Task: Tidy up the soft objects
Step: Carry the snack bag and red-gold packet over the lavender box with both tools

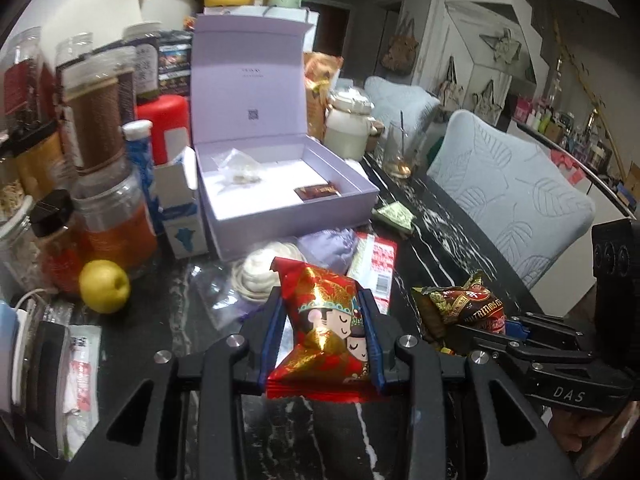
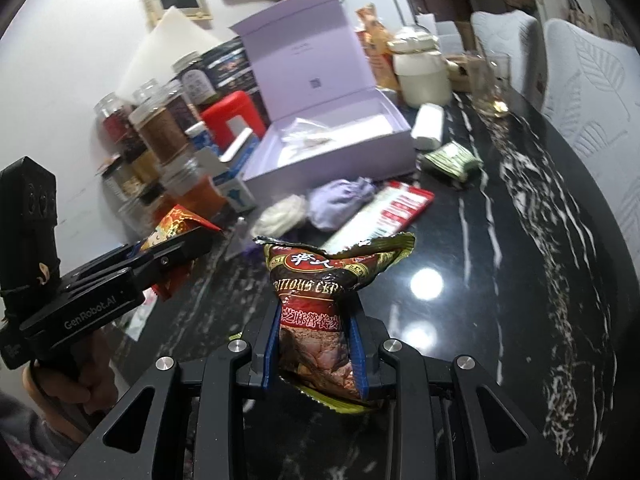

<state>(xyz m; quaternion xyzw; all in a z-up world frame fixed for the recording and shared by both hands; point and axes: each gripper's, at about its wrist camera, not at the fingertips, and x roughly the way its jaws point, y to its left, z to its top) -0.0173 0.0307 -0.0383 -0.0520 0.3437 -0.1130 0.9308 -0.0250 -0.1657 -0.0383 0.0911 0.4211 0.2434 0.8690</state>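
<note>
Pinching a soft packet each, both grippers seem set to carry their loads to the open lilac box [image 1: 280,184] beyond the fingers. The left gripper [image 1: 325,300] is clamped on a red foil packet [image 1: 324,320]; the right gripper [image 2: 314,320] is closed around a brown cereal packet [image 2: 320,304]. Both grip mid-body, probably for a steadier hold. Only the left view shows the yellow fruit [image 1: 104,286] left of its fingers; the right view alone shows the green pouch [image 2: 452,160] on the bench [image 2: 500,260].
</note>
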